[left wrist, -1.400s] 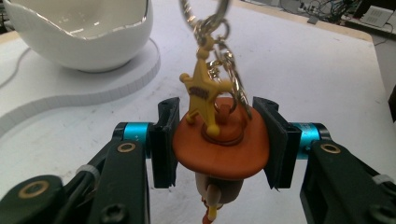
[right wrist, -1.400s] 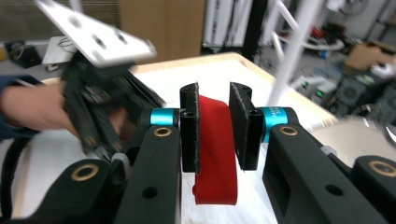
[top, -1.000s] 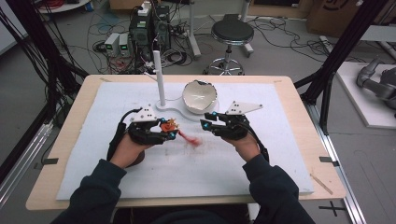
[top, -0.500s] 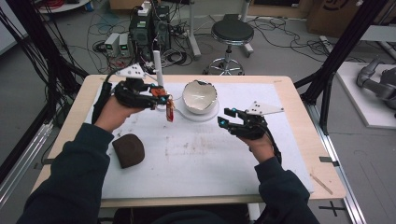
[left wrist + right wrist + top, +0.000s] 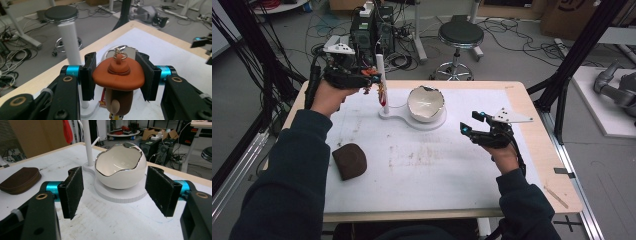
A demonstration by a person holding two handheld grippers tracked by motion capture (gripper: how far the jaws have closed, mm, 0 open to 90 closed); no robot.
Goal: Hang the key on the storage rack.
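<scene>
Your left gripper (image 5: 117, 75) is closed on a small figure (image 5: 118, 82) with an orange cowboy hat: both black pads (image 5: 88, 75) press against the brim of the hat, one on each side. A little metal ring (image 5: 120, 55) stands on top of the hat. In the high view you hold this gripper (image 5: 373, 80) up at the far left corner of the table (image 5: 532, 115), and the figure (image 5: 383, 91) hangs from it just beside the white post (image 5: 381, 82); whether it touches the post I cannot tell. Your right gripper (image 5: 471, 125) is over the right part of the white mat (image 5: 437, 175), apart from everything. Its jaws have just been opening and now they stand wide, with nothing between the pads (image 5: 75, 191). Through the gap you look at the white egg-shaped bowl (image 5: 120, 167) on its round base (image 5: 122, 193), which is joined to the post (image 5: 88, 142). A brown pouch (image 5: 349, 161) lies on the mat at the near left.
</scene>
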